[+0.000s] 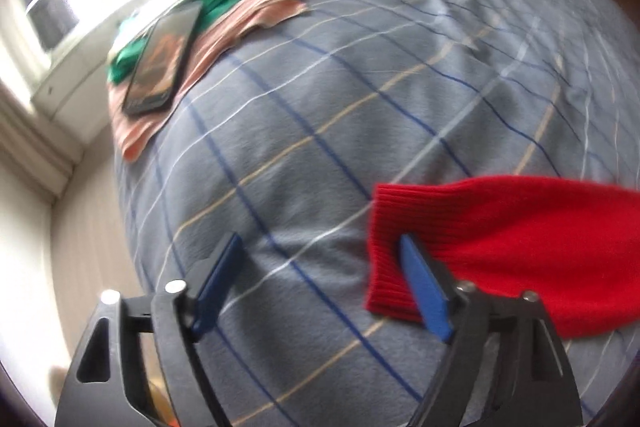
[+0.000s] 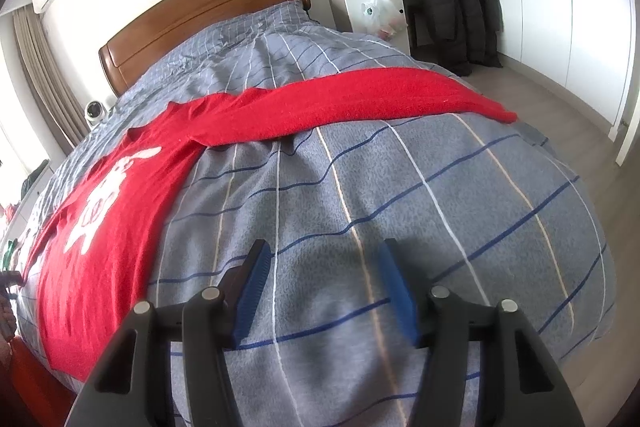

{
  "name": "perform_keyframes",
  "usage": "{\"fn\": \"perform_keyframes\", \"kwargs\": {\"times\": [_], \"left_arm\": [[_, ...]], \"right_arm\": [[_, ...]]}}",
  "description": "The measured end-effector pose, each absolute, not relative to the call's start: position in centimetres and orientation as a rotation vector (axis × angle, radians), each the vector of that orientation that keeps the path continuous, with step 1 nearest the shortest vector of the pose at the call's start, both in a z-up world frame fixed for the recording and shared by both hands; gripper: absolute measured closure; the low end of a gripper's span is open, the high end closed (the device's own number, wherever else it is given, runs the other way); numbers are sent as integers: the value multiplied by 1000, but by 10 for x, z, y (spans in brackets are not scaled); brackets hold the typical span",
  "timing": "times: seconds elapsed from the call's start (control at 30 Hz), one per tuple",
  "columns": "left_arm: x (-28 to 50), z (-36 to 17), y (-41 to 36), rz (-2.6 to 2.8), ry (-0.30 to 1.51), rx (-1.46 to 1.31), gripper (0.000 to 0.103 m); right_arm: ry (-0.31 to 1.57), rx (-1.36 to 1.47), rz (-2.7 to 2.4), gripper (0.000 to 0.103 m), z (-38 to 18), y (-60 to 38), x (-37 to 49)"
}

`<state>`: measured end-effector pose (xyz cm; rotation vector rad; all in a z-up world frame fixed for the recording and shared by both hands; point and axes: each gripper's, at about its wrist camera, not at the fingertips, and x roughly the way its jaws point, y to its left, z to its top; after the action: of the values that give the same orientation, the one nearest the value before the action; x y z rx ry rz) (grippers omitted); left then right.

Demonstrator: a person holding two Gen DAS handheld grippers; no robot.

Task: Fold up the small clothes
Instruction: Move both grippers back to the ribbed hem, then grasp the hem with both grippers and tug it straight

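Nearest the left-wrist camera, the left claw (image 1: 320,259) stands wide open and holds nothing. Its right blue pad lies over the ribbed cuff of a sleeve of the red sweater (image 1: 480,247); the other pad sits over bare bedcover, so the cuff edge falls between the pads but is not pinched. In the right-wrist view the right claw (image 2: 324,267) is likewise spread open and empty, low over the grey checked bedcover (image 2: 440,211), beside the sweater and apart from it.

The sweater is a soft knit, limp and probably light. It should drape and sag wherever it is lifted and will not keep a crease by stiffness. The fuzzy yarn looks grippy against the fleecy cover, so dragging it may bunch both layers. The ribbed cuff is the thickest, firmest edge and the likely best hold for the left claw; for the right, a hem corner or the far sleeve end would serve.

It lies flat across the bed, front up, with a white printed figure showing on the body to the left of the right-wrist view. The hem is toward the near edge, the shoulders toward the wooden headboard (image 2: 192,11). One sleeve runs straight out to the right, reaching the bed's far side. With both sleeves out, its long axis appears to cross the bed.

Further off in the left view, a phone (image 1: 164,63) rests on green and striped pink cloths (image 1: 248,15).
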<state>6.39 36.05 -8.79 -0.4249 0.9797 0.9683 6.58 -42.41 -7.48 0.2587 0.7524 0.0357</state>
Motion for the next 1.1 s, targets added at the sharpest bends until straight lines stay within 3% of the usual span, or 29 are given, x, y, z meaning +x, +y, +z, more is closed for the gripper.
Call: {"fn": "perform_keyframes", "kwargs": {"times": [0.17, 0.33, 0.57, 0.8, 0.93, 1.0, 1.03, 1.07, 1.1], "left_arm": [[53, -65, 335, 894, 945, -434, 23], [37, -38, 248, 421, 944, -409, 22], [0, -81, 107, -23, 1116, -196, 22], [-2, -103, 78, -108, 1151, -176, 25], [-3, -109, 60, -109, 1167, -135, 42], [-4, -114, 55, -121, 1176, -132, 71], [-5, -117, 52, -140, 1191, -139, 97], [-4, -120, 50, -155, 1215, -150, 99], [-4, -120, 49, -150, 1220, -144, 99]], "right_arm": [[745, 278, 39, 46, -76, -428, 65], [744, 255, 79, 46, -62, -416, 60], [1084, 357, 618, 46, -75, -339, 34], [1159, 278, 638, 48, -98, -301, 37], [1221, 274, 620, 54, -115, -291, 49], [1221, 262, 618, 57, -115, -290, 49], [1221, 242, 612, 61, -114, -290, 49], [1226, 216, 599, 90, -115, -289, 50], [1233, 210, 588, 99, -115, -291, 50]]}}
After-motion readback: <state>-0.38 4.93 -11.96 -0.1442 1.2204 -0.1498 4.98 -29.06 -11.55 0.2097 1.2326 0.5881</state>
